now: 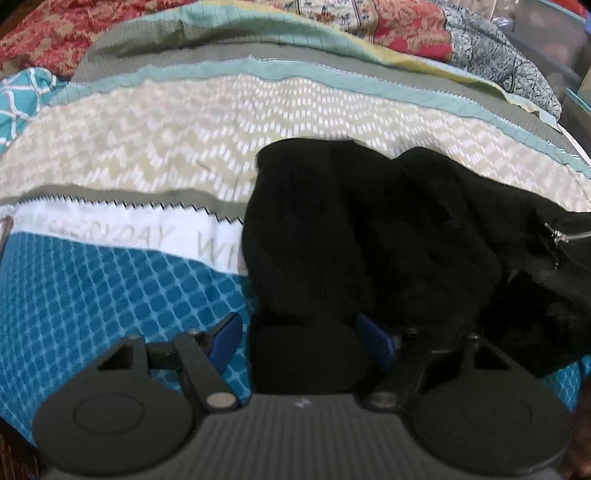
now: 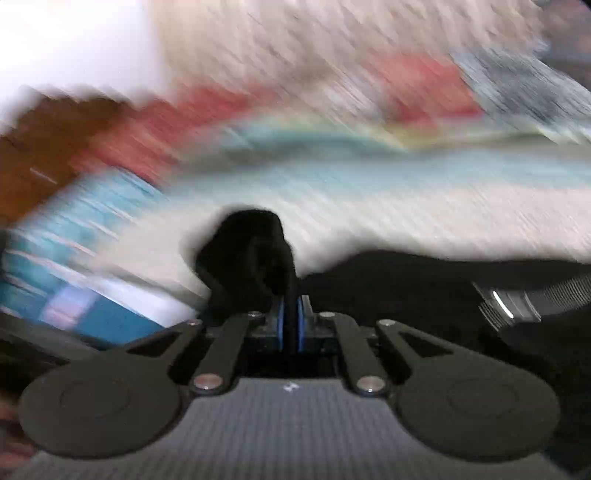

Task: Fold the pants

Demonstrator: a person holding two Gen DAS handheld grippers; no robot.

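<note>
Black pants [image 1: 369,236] lie bunched on a patterned bed cover; a zipper [image 1: 557,236] shows at the right. My left gripper [image 1: 306,332] is open, its blue pads [image 1: 227,339] spread wide, with a fold of the pants lying between them. In the right wrist view, which is heavily motion-blurred, my right gripper [image 2: 290,314] is shut on a bunched bit of the black pants [image 2: 251,258]. More black cloth [image 2: 424,280] stretches to the right, with a ribbed band [image 2: 554,291].
The bed cover has a blue diamond part [image 1: 92,295], a white printed strip [image 1: 129,236] and a beige zigzag part [image 1: 184,147]. Red floral bedding [image 1: 74,29] and grey patterned cloth [image 1: 491,55] lie at the back.
</note>
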